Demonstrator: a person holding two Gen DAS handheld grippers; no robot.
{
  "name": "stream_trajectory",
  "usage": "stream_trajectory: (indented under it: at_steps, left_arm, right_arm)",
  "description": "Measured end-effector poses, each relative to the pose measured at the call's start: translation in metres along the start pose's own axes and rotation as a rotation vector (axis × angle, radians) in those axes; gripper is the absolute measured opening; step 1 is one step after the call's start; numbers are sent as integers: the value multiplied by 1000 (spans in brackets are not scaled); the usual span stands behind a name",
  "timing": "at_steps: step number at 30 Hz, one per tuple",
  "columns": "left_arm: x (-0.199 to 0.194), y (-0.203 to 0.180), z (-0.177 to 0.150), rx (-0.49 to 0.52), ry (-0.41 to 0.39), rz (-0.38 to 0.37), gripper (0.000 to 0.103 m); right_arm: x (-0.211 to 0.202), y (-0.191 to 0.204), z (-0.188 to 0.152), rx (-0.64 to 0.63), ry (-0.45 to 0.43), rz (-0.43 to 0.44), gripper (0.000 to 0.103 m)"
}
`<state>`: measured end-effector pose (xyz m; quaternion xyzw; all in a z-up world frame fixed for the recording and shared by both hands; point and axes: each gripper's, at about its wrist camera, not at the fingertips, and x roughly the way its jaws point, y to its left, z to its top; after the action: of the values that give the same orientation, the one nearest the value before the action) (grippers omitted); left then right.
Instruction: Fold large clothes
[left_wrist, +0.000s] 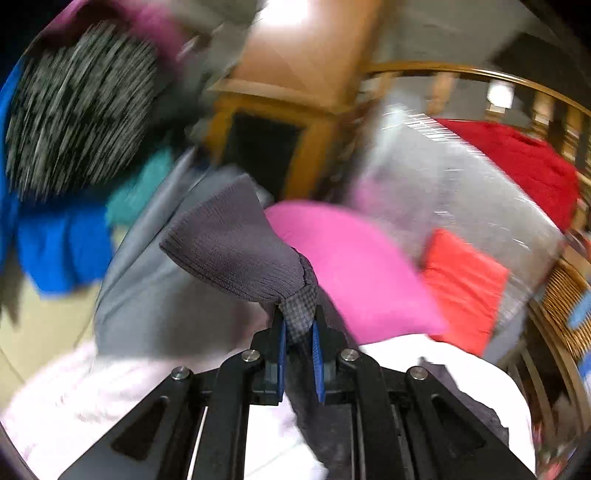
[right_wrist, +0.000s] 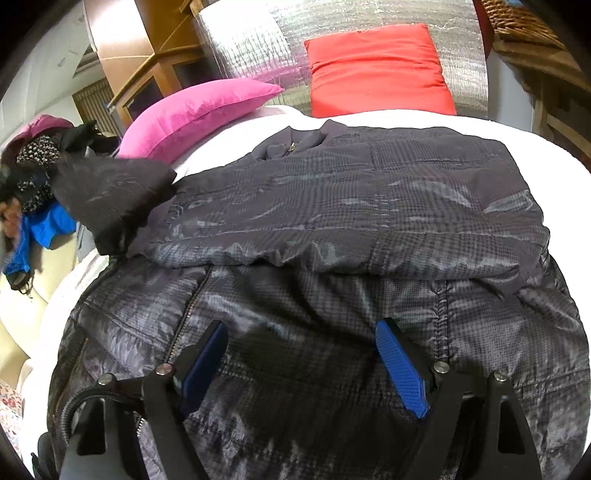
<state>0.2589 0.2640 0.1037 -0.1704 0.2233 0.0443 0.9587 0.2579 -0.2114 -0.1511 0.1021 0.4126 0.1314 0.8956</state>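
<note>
Jacket (right_wrist: 332, 221), dark check, lay on white bed (right_wrist: 535, 147), upper part already folded across body; sleeve cuff (left_wrist: 236, 243) raised at left side. Left hand-held gripper (left_wrist: 299, 332) pinching fabric just behind ribbed cuff, jaws pressed together on it; prob. lifted so sleeve can be laid over body. Right hand-held gripper (right_wrist: 306, 365) spread wide over lower jacket, nothing between pads; likely ready to steady it. Surroundings: pink pillow (right_wrist: 199, 110) and red pillow (right_wrist: 376, 70) at bed head; silver foil sheet (right_wrist: 258, 37) behind; clothes pile (right_wrist: 37, 177) to left; wooden cabinet (right_wrist: 155, 74) beyond.
</note>
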Motion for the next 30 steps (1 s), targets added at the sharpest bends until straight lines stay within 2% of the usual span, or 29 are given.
stream_trajectory:
  at_steps: [3, 7, 10, 14, 16, 20, 24, 26, 28, 30]
  left_arm:
    - [-33, -66, 3, 101, -31, -87, 13]
    - [-38, -160, -15, 216, -12, -187, 13]
    - [-24, -220, -51, 285, 45, -231, 13]
    - [7, -284, -117, 374, 147, -242, 13]
    - [20, -305, -147, 406, 194, -244, 13]
    - [44, -337, -203, 465, 288, -237, 13]
    - [61, -358, -249, 535, 377, -219, 14]
    - [64, -364, -268, 555, 410, -202, 18]
    - [66, -368, -273, 562, 447, -209, 28]
    - [62, -375, -275, 587, 463, -226, 53]
  right_arm:
    - [-2, -5, 0, 26, -12, 31, 85]
    - [-6, -10, 1, 63, -27, 66, 85]
    - [-14, -16, 2, 113, -48, 109, 85]
    - [-37, -33, 2, 206, -105, 184, 85]
    - [-59, -49, 0, 281, -157, 230, 85]
    - [-95, -89, 1, 422, -275, 265, 85]
    - [-111, -124, 2, 525, -351, 246, 85]
    - [-110, -141, -3, 586, -348, 244, 85]
    - [-106, -151, -6, 639, -343, 261, 85]
    - [-105, -154, -7, 660, -341, 271, 85]
